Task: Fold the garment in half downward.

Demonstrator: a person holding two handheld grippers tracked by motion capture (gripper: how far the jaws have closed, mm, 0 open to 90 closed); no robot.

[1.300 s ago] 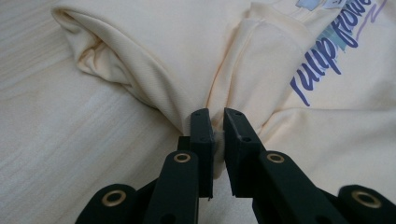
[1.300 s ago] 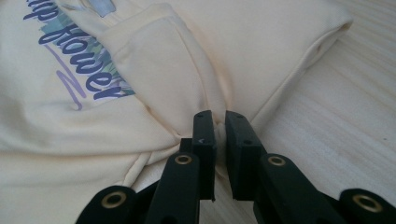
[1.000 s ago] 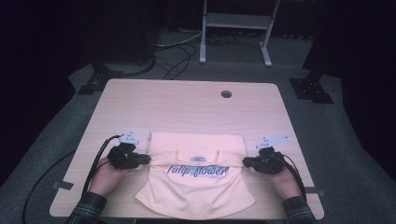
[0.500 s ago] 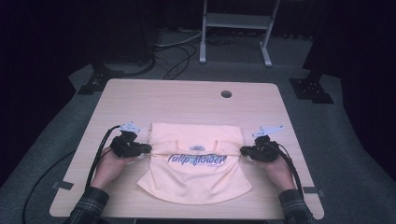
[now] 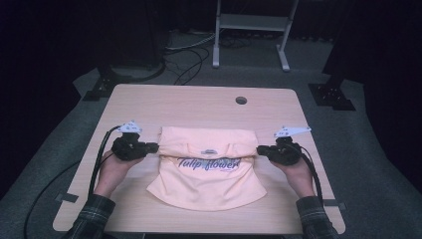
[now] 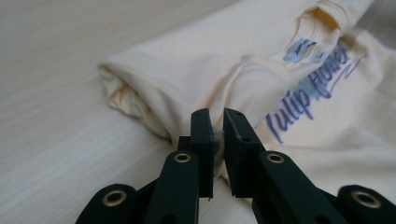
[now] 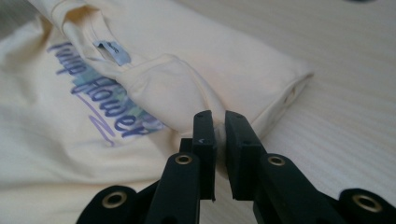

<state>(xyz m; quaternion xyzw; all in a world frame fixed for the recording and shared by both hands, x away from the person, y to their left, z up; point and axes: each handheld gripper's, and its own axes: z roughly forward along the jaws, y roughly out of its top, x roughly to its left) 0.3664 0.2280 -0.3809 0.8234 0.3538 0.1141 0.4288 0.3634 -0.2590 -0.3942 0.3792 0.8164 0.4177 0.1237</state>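
The pale yellow T-shirt (image 5: 206, 169) lies in the middle of the tabletop (image 5: 149, 104). The left hand-held gripper (image 5: 155, 147) and right hand-held gripper (image 5: 260, 149) each pinch one side of it. An uneven pull could make the fold crooked. The far half offers lots of room.

Left gripper (image 5: 152, 148) and right gripper (image 5: 262, 150) face inward, jaws clamped shut.
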